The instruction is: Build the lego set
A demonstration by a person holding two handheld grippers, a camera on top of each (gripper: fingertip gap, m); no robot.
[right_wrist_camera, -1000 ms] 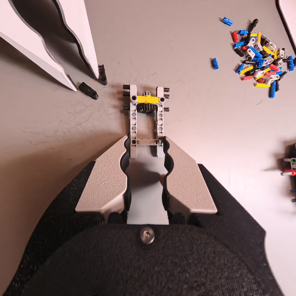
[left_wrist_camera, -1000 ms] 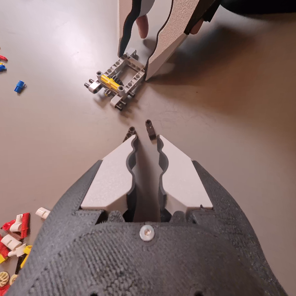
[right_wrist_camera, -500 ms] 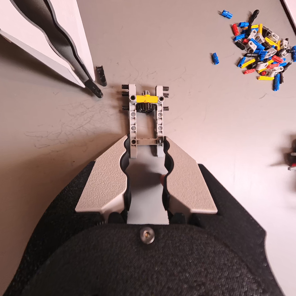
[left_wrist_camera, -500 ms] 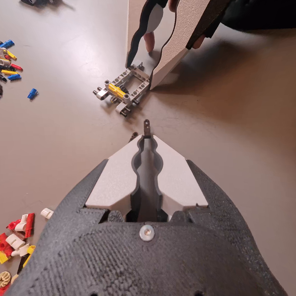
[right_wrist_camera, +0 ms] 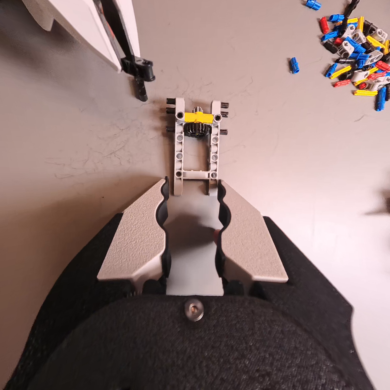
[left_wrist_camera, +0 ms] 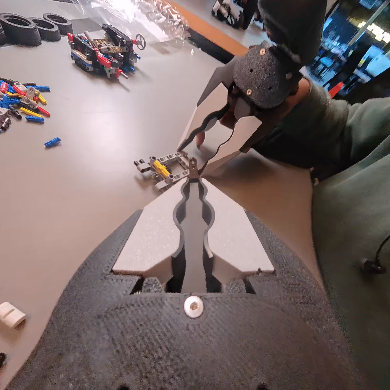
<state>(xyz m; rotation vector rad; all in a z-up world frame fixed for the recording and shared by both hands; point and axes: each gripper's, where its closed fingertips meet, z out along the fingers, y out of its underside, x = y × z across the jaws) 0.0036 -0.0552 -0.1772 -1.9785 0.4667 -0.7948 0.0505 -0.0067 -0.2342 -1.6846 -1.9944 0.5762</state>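
My left gripper point(left_wrist_camera: 193, 179) is shut on a small black connector point(left_wrist_camera: 193, 167) and holds it up off the table, near the grey frame point(left_wrist_camera: 168, 166). The frame carries a yellow crosspiece point(right_wrist_camera: 198, 117) and a black gear point(right_wrist_camera: 196, 131). My right gripper point(right_wrist_camera: 192, 182) is shut on the near end of the grey frame point(right_wrist_camera: 179, 147), which lies flat on the table. The right wrist view shows the left gripper point(right_wrist_camera: 126, 63) at top left with the connector point(right_wrist_camera: 145, 68). A second black connector point(right_wrist_camera: 141, 92) lies on the table under it.
A pile of loose coloured pieces point(right_wrist_camera: 358, 48) lies at the far right, with a single blue pin point(right_wrist_camera: 293, 65) nearer. A part-built car point(left_wrist_camera: 103, 54) and black tyres point(left_wrist_camera: 31, 29) stand farther back. A white piece point(left_wrist_camera: 10, 317) lies by my left gripper. A person's green sleeve point(left_wrist_camera: 348, 168) is at the right. Across from one pair of fingers to the other is roughly 9 cm.
My left gripper closed on the black connector, lifted it off the table and carried it toward the frame. My right gripper kept hold of the frame without moving.
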